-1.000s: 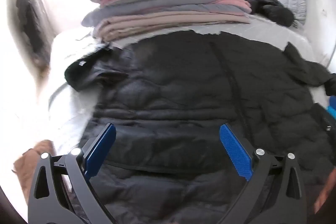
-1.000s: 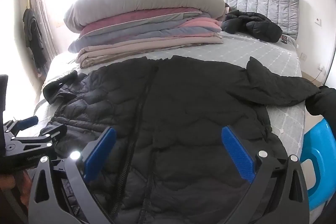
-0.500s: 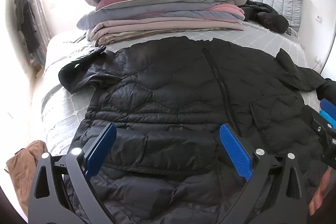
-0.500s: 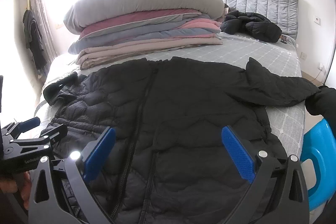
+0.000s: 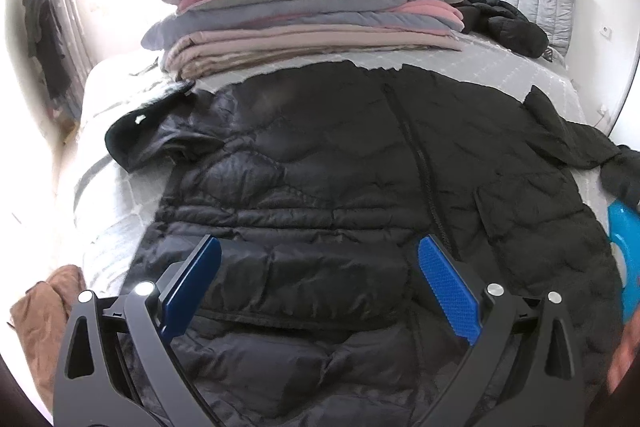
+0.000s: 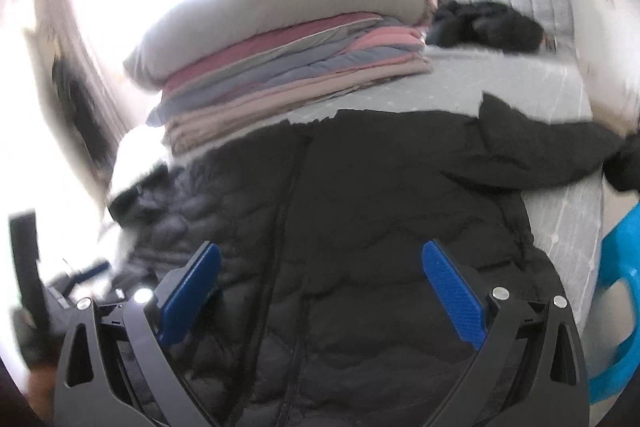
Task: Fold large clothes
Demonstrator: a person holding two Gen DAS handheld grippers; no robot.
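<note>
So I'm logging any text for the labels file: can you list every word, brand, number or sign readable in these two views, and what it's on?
None can be read in either view.
A small white patch on the black puffer jacket, at its left cuff: too small and overexposed to tell whether it bears text.
The left gripper's body, seen from the right wrist view: blurred, no marking legible.

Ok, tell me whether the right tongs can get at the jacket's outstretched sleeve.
Probably yes: the right tongs are open, empty, above the black jacket, and nothing covers the sleeve lying on the bed.
</note>
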